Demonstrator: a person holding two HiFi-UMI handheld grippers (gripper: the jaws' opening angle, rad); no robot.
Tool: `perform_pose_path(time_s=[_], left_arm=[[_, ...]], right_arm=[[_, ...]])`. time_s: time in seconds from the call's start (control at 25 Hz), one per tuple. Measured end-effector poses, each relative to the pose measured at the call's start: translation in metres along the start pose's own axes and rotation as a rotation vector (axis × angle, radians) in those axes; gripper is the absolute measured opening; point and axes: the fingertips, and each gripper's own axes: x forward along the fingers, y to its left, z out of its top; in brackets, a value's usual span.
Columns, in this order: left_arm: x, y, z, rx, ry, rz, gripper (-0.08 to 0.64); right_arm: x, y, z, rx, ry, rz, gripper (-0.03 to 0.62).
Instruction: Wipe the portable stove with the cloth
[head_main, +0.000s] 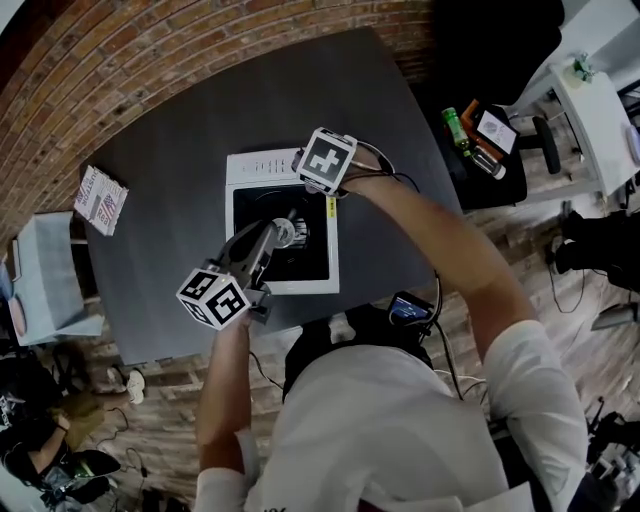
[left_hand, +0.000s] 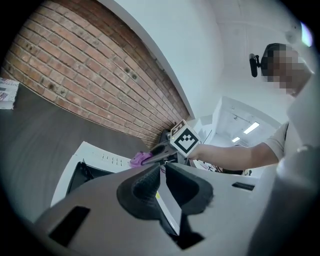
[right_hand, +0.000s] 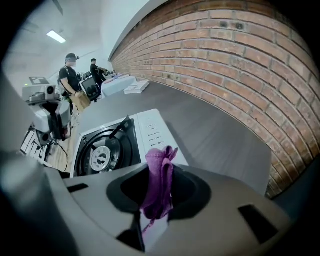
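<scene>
The white portable stove (head_main: 283, 279) with its black burner well lies in the middle of a dark grey table (head_main: 170, 150). My right gripper (head_main: 302, 163) is shut on a purple cloth (right_hand: 159, 180) and holds it at the stove's far white panel; the left gripper view shows the cloth (left_hand: 137, 160) against that panel. My left gripper (head_main: 285, 232) reaches over the burner (right_hand: 102, 156), its jaws shut with nothing between them. In the head view the marker cube hides the cloth.
A printed packet (head_main: 100, 198) lies on the table's left corner. A white box (head_main: 45, 275) stands beside the table at the left. A brick wall (right_hand: 240, 65) runs along the far side. Two people (right_hand: 67, 72) stand far off.
</scene>
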Motion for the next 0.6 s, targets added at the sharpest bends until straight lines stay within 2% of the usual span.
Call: perform_pose_path(time_s=[0.16, 0.36, 0.48, 0.6], left_arm=[[0.009, 0.004, 0.005, 0.022, 0.02, -0.008, 0.043], [0.014, 0.027, 0.014, 0.057, 0.05, 0.028, 0.043], [0.015, 0.044, 0.021, 0.081, 0.079, 0.067, 0.043], [0.011, 0.068, 0.025, 0.1, 0.124, 0.139, 0.043]], right_arm=[[-0.012, -0.015, -0.008, -0.018, -0.013, 0.017, 0.098], [-0.025, -0.05, -0.009, -0.174, -0.047, 0.003, 0.099], [-0.024, -0.071, 0.009, -0.215, -0.152, 0.018, 0.098], [-0.014, -0.083, 0.044, -0.231, -0.309, 0.063, 0.098]])
